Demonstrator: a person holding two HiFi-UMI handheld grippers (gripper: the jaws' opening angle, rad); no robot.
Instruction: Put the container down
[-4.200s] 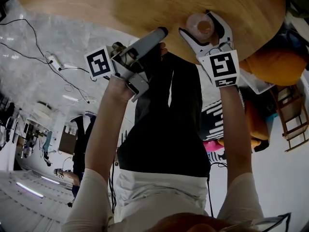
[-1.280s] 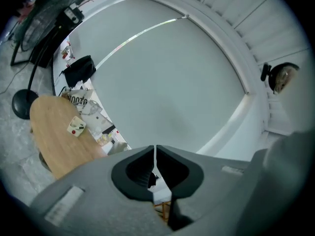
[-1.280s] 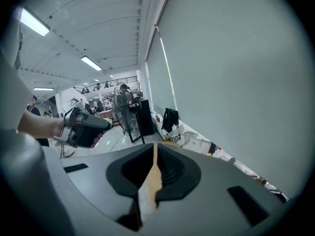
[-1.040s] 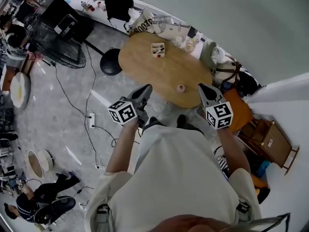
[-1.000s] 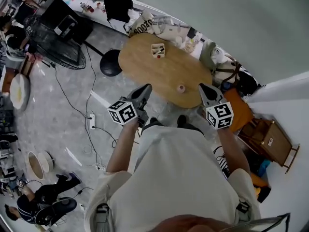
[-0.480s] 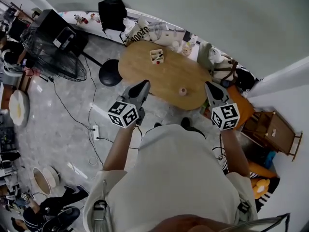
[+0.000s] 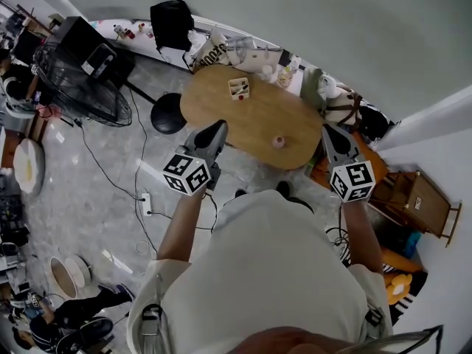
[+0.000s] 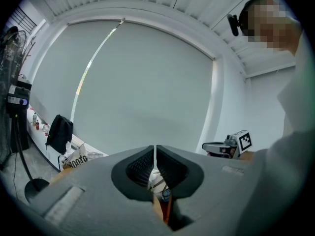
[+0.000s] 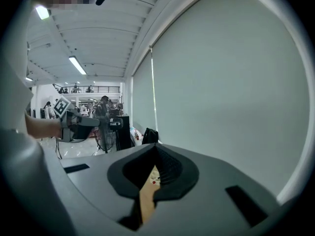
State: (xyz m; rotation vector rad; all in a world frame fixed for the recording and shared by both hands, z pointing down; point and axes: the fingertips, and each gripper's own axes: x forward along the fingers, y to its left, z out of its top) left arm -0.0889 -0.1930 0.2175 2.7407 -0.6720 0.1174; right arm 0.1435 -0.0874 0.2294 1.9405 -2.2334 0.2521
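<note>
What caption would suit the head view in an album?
Standing person holds left gripper and right gripper shut and empty near an oval wooden table bearing a small pink container.

The small pink container point(image 7: 278, 141) stood near the front edge of the oval wooden table point(image 7: 243, 120), a little open box point(image 7: 238, 88) farther back. The left gripper point(image 7: 215, 133) and right gripper point(image 7: 331, 135) hung either side, clear of it.

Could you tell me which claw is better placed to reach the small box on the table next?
Left, probably. The left claw hangs on the box's side of the table; the right claw hangs by the opposite end. Both are shut.
</note>
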